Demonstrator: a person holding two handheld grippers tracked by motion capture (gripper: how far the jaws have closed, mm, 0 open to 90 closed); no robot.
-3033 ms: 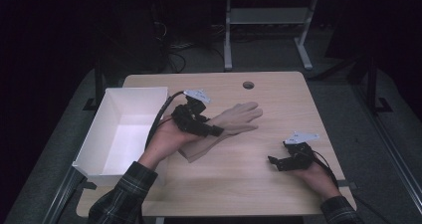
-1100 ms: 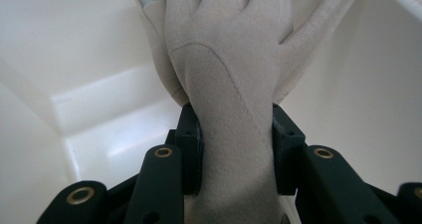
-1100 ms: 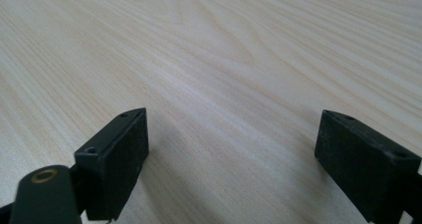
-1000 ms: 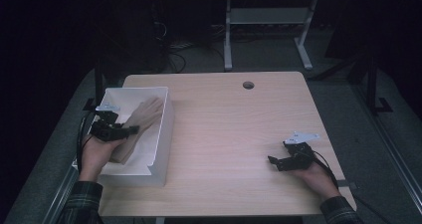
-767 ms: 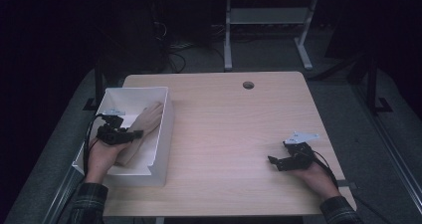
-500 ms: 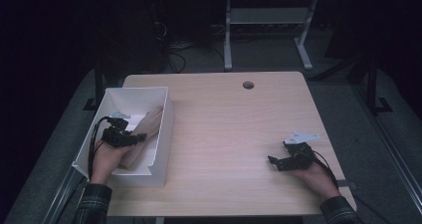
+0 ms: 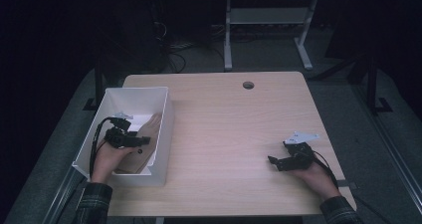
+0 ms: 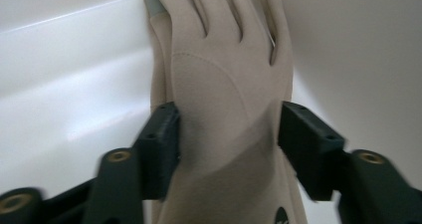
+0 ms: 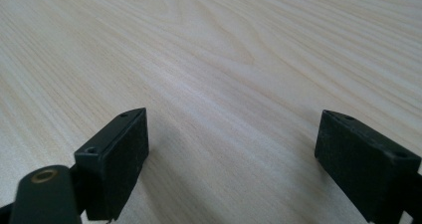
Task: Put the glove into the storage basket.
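Left hand-held gripper point(image 8: 226, 134), jaws just opening, straddles a smooth beige fabric glove point(image 8: 224, 84) inside the white rectangular plastic bin point(image 7: 112, 97); right hand-held gripper point(image 9: 234, 159) rests open on the pale woodgrain desk point(image 7: 234, 124).

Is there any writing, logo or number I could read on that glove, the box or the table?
None can be read.
Beige fabric glove: a small dark round mark at its cuff edge, cut off and too blurred to read.
White plastic box: no text.
Light wooden table: no text.

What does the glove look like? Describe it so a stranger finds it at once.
On the wooden table, find the white bin at its left edge. Inside lies a beige glove, fingers toward a wall. It alone is tan against the white, with one grey fingertip.
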